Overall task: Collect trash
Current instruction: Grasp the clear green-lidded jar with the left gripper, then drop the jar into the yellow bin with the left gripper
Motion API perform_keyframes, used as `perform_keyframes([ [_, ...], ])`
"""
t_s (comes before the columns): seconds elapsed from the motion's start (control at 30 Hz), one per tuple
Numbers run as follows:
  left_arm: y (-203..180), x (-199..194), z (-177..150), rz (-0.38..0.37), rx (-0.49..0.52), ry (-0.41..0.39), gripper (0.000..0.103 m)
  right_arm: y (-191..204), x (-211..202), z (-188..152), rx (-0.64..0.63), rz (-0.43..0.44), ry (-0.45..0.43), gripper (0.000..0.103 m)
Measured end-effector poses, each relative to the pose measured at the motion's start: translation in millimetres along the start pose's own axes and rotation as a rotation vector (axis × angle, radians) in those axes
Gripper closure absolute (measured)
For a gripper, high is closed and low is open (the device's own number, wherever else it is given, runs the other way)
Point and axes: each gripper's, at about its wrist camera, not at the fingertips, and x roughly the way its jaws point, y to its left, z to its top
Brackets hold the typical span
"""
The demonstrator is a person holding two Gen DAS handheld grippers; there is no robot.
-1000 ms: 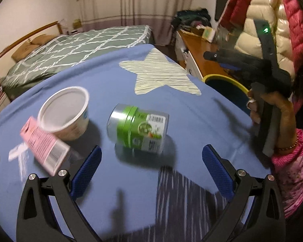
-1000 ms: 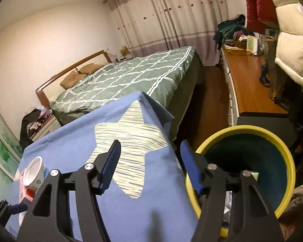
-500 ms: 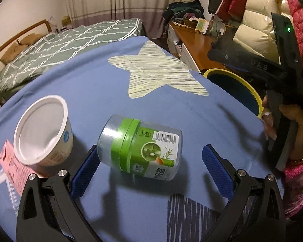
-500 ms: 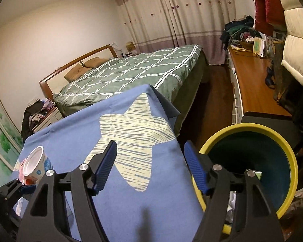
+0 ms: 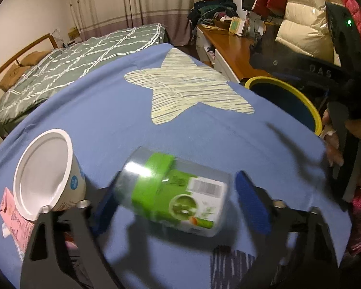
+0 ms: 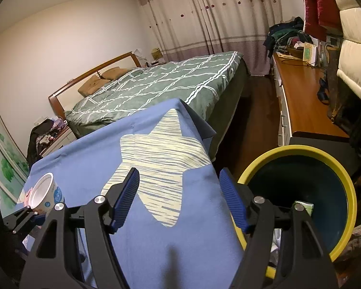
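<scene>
A green-labelled jar [image 5: 175,192] with a silver end lies on its side on the blue star cloth [image 5: 180,89]. My left gripper [image 5: 174,187] straddles it and its jaws are closing. The left pad is against the jar's silver end, and a thin gap remains at the right pad [image 5: 250,204]. A white cup [image 5: 45,168] stands just left of the jar, with a pink packet [image 5: 14,216] beside it. My right gripper [image 6: 179,175] hangs open and empty over the cloth's right edge, next to the yellow-rimmed bin [image 6: 298,149].
The bin stands on the floor off the table's right side and holds some paper [image 6: 303,207]. A person's hand [image 5: 358,132] holds the right gripper above it. A green bed [image 6: 156,89] lies beyond the table, and a wooden desk [image 6: 300,101] runs along the right wall.
My left gripper has moved forward and down to the jar, and its jaws have narrowed around it. The right gripper has stayed by the bin.
</scene>
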Motion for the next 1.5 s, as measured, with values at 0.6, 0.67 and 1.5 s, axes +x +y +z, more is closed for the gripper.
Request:
perform_keyframes([
  [0.6,-65,-16,47,-0.106,0.071,-0.043,0.022,-62,-71,-8,-0.009,-0.174,-0.027,0.037],
  [0.67,-81,-11,59,-0.126,0.090,-0.047,0.022,-76,-87,-13,-0.001,-0.207,-0.041,0.037],
  [1.5,-208,90,148,-0.206,0.125,0.017,0.006,-159,-165,-46,0.089,-0.349,-0.080,0.037],
])
